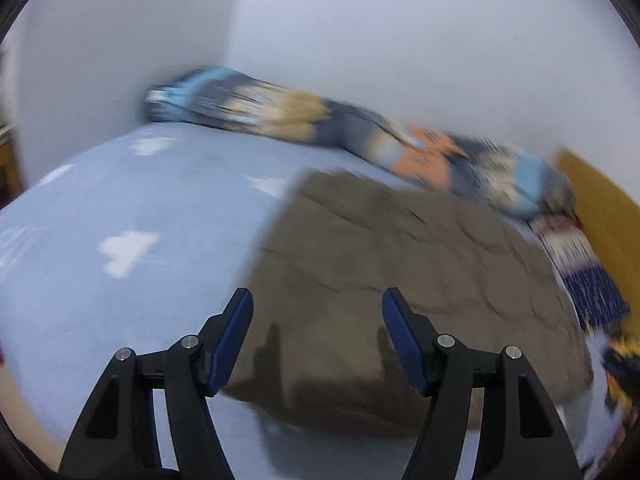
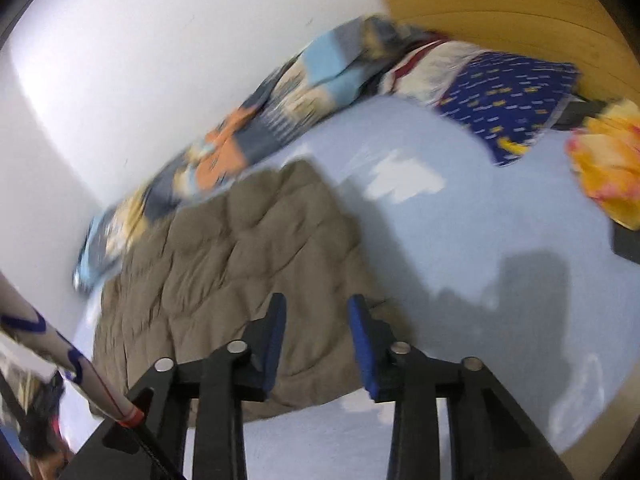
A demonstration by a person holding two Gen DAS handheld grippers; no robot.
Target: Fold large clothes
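Observation:
A brown garment (image 1: 400, 280) lies folded in a flat rectangle on the light blue bed sheet (image 1: 120, 200). It also shows in the right wrist view (image 2: 240, 264). My left gripper (image 1: 318, 300) is open and empty, hovering above the garment's near left edge. My right gripper (image 2: 316, 308) is open and empty, above the garment's near right corner. Both views are blurred by motion.
A multicoloured patchwork blanket (image 1: 320, 124) is bunched along the white wall (image 1: 360, 40). A blue patterned pillow (image 2: 508, 100) and a yellow cloth (image 2: 608, 160) lie by the wooden headboard (image 2: 520, 12). A patterned sleeve (image 2: 48, 344) shows at lower left.

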